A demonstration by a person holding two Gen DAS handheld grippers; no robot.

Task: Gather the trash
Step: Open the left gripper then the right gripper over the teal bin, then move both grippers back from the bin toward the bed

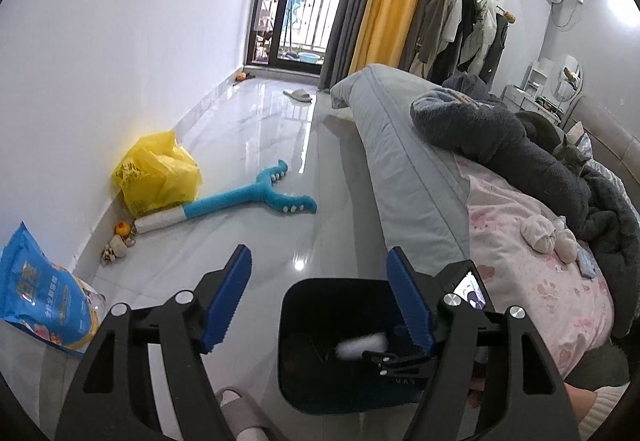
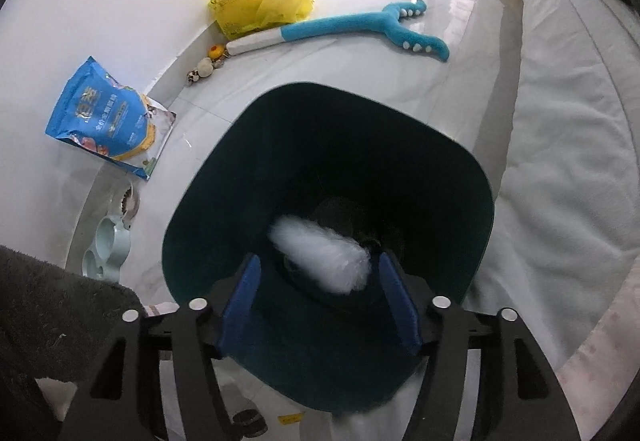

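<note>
A dark trash bin [image 2: 224, 177] stands on the floor beside the bed and also shows in the left wrist view [image 1: 304, 369]. A blurred white wad of trash [image 2: 320, 257] is inside the bin opening, free of the fingers; it also shows in the left wrist view [image 1: 362, 347]. My right gripper [image 2: 320, 269] is open right over the bin, its blue pads on either side of the wad. My left gripper [image 1: 320, 261] is open and empty, higher up above the bin. The right gripper's body [image 1: 404, 361] reaches into the bin in the left wrist view.
A yellow plastic bag [image 1: 158, 173], a blue plush toy [image 1: 256, 197] and small toys lie by the wall. A blue food bag [image 1: 40, 301] leans at the left. The bed [image 1: 520, 241] with blankets fills the right. A pet bowl [image 2: 106, 245] sits at lower left.
</note>
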